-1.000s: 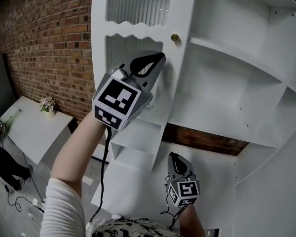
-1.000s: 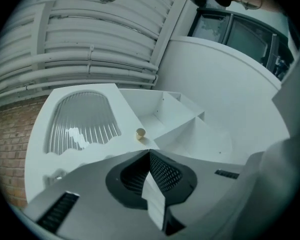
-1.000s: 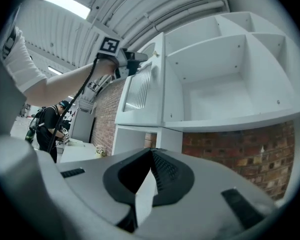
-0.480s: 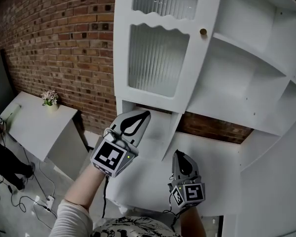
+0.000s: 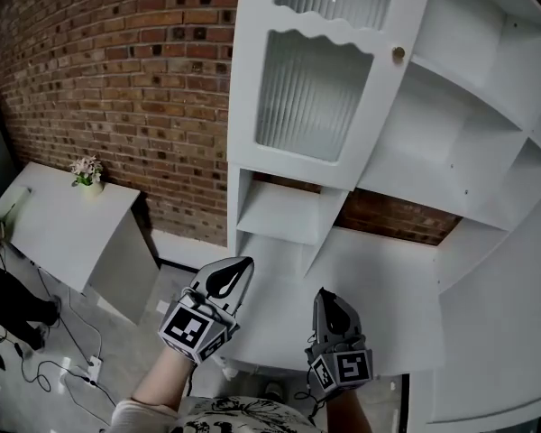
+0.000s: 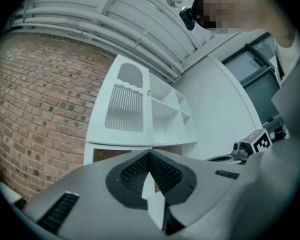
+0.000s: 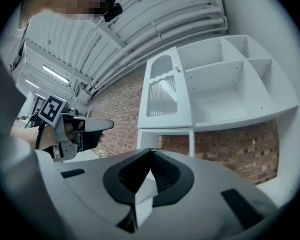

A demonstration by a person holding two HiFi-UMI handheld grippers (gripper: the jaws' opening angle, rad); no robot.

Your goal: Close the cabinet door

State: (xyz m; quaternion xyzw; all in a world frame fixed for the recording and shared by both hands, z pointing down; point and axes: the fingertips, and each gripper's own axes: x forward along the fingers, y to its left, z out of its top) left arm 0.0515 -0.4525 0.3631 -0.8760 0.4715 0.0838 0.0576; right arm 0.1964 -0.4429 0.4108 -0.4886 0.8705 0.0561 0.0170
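The white cabinet door [image 5: 314, 88] has two ribbed glass panels and a brass knob [image 5: 398, 53]. It lies flat against the cabinet's left compartment, beside the bare white shelves [image 5: 469, 142]. My left gripper [image 5: 238, 268] hangs low, well below the door, shut with nothing in it. My right gripper [image 5: 325, 297] is beside it, also shut and empty. In the left gripper view the closed tips [image 6: 149, 153] point toward the door [image 6: 125, 102]. The right gripper view shows its tips [image 7: 151, 149] below the door [image 7: 162, 91].
A brick wall [image 5: 117, 79] runs behind and left of the cabinet. A white desk [image 5: 63, 228] with a small flower pot [image 5: 87, 171] stands at the left, with cables on the floor [image 5: 81, 359]. A white counter [image 5: 379, 287] sits under the shelves.
My left gripper has dropped from the door's lower panel to beside the right gripper, rolling as it went. The door now sits flat against the cabinet. The right gripper shifted slightly.
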